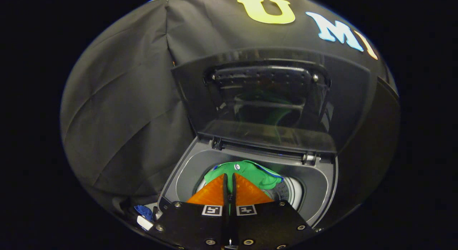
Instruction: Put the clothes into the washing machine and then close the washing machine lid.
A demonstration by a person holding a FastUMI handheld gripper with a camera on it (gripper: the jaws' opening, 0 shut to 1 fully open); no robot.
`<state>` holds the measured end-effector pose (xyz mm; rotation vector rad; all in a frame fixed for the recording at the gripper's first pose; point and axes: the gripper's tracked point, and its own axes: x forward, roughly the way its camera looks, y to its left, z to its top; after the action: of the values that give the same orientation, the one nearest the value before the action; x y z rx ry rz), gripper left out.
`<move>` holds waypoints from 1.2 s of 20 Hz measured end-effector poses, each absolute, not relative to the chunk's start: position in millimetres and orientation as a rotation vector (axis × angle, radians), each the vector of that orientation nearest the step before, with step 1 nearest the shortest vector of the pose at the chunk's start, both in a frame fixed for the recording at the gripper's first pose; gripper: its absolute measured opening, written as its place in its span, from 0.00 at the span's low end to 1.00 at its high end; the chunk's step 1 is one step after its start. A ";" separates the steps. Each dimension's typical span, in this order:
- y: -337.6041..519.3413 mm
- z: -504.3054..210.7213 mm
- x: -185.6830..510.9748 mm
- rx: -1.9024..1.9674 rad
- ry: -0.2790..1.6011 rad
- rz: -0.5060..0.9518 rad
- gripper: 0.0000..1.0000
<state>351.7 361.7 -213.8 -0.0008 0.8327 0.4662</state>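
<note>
Tool (229, 176) fingers nearly together, pinching green garment (250, 173) over the washing machine (322, 192) drum. Lid (264, 99) upright behind. Step looks like the drop-in; next: let go w/ garment inside, then reach for lid.

My gripper (229, 178) has two wedge-shaped fingers tapering to narrow tips at twelve o'clock, with only a thin slit between them. Behind them sit two flat black plates, meeting along a centre seam. Each plate carries a small square black-and-white marker beside the seam, at eleven and one o'clock of it. Round silver screws dot the plates' outer edges and near corners.
</note>
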 end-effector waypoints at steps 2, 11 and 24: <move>360.1 -220.7 350.5 -0.012 0.851 0.470 0.01; 356.4 -226.8 347.1 -0.062 0.854 0.504 0.19; 357.4 -174.0 336.7 -0.113 0.634 0.511 0.95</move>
<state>336.7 357.4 -174.0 -0.1133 0.6341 0.5110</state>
